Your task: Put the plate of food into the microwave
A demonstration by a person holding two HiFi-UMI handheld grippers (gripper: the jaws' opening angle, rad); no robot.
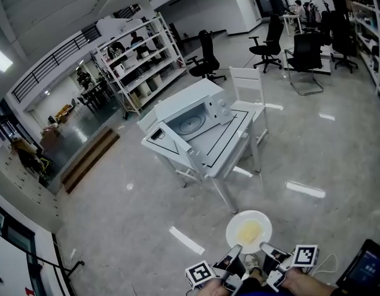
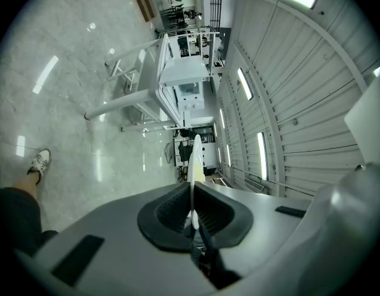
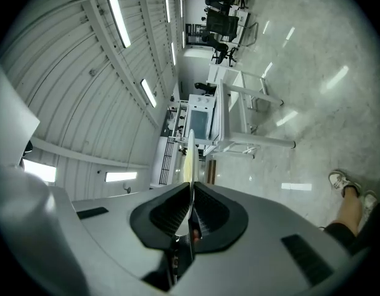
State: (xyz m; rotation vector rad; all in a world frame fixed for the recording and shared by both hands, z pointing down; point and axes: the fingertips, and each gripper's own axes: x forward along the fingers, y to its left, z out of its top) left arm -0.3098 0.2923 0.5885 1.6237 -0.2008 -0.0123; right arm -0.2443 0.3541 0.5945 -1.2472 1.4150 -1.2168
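A white plate (image 1: 248, 231) with yellow food on it is held level above the floor, low in the head view. My left gripper (image 1: 237, 250) is shut on its near left rim and my right gripper (image 1: 263, 248) is shut on its near right rim. In each gripper view the plate (image 2: 194, 159) (image 3: 190, 159) shows edge-on between the closed jaws. The white microwave (image 1: 191, 112) stands on a white table (image 1: 230, 142) a few steps ahead, its door (image 1: 167, 138) swung open and the turntable visible inside.
A white chair (image 1: 247, 88) stands behind the table. Metal shelving (image 1: 144, 66) lines the far left; black office chairs (image 1: 268, 42) stand at the back. A low wooden step (image 1: 88, 159) lies on the left. A tablet (image 1: 367, 267) shows at the bottom right. The person's shoe (image 2: 37, 163) is on the glossy floor.
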